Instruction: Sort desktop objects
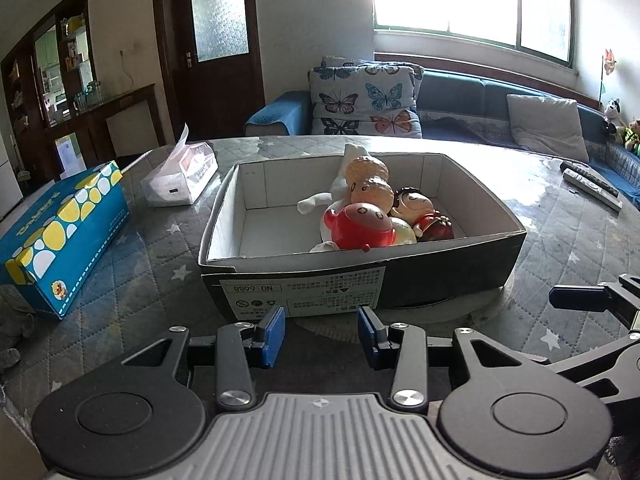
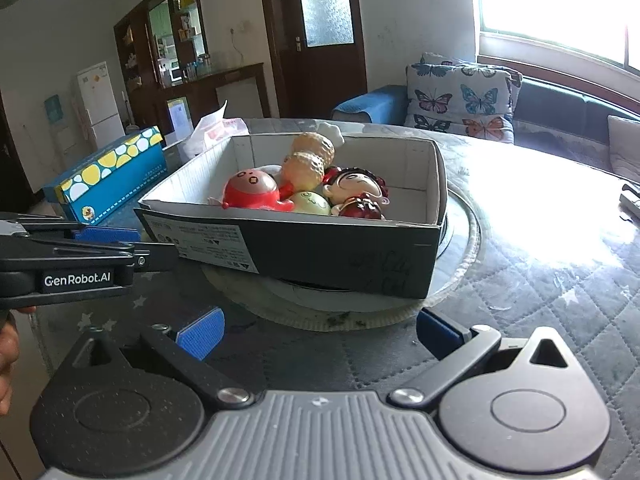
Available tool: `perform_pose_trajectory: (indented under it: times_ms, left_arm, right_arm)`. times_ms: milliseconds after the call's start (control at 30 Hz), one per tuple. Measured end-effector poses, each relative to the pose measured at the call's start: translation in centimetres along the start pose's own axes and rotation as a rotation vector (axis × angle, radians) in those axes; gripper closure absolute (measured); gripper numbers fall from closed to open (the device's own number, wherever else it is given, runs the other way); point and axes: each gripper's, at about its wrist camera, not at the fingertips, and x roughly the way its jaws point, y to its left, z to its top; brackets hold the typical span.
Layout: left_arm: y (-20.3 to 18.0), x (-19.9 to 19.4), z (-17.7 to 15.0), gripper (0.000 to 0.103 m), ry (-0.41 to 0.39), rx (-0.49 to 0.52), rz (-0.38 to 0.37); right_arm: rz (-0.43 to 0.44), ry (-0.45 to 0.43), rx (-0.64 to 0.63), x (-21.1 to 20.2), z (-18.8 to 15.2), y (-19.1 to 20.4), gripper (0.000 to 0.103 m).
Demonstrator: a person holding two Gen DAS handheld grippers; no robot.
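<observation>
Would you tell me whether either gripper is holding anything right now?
Nothing is held: the left gripper and right gripper are both open and empty before the box.

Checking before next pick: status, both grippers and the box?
Left gripper open, empty, short of the box. Right gripper open wide, empty. Toys piled inside box. Nothing blocking approach.

Daylight floods through the window (image 1: 472,0), blown out to pure white in both views, and throws hard glare across the table (image 2: 540,184) on the right, washing out its quilted pattern. The room's left side with the dark cabinet (image 1: 60,80) sits dim. The cardboard box (image 1: 360,280) casts soft shade on its near wall. Fisheye bending curves walls and table edge; corners vignette black. Focus holds sharp centrally.
</observation>
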Motion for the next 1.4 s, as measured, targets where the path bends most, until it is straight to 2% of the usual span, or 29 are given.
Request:
perform_pose_trajectory:
  times_ms: [467,1400]
  left_arm:
    - [0.2,1.1,0.7,0.06,0.013,-0.01,-0.003]
    - [-0.2,3.9,1.4,0.06,0.057,0.034,0.041]
  right_arm:
    - [-0.012,0.033,-0.004,1.4,0.7,-0.2,0.0]
    - [-0.016,0.082,0.008,4.4,2.1,-0.9,0.0]
